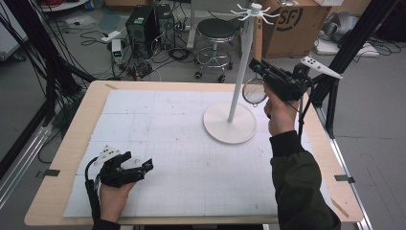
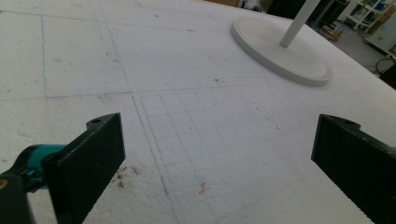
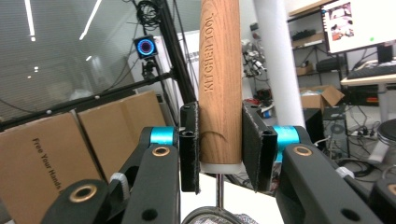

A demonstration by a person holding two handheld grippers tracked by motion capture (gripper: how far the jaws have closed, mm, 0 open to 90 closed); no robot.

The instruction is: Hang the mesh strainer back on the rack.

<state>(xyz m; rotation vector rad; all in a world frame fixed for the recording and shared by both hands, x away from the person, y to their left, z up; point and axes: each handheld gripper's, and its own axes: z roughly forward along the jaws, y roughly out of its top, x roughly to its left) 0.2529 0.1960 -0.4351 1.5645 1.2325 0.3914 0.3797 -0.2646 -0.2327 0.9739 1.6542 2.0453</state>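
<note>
Two tongs: one is busy and one is idle, so the work sits with the right hand alone.
Right tongs (image 3: 219, 149): clamped on the wooden handle (image 3: 219, 79) of a small strainer (image 1: 254, 92), both pads flat against the wood near its lower end.
Why held so: the handle points up and the mesh bowl hangs below, which probably frees the top end for a hook.
Left tongs (image 2: 215, 154): jaws spread wide with nothing between them, resting low over the desk (image 1: 191, 158), likely parked out of the way.
Strainer's place: in the air beside the pole of the white rack (image 1: 238, 72), above its round base (image 2: 280, 51), well clear of the desk.
Rack's top: thin white hooks (image 1: 256, 12) fan out, higher than the strainer.
Strainer's look: pale brown handle stamped "KITCHEN TOOL", a white collar at its foot, a thin metal stem, then a round wire-rimmed mesh bowl.
</note>
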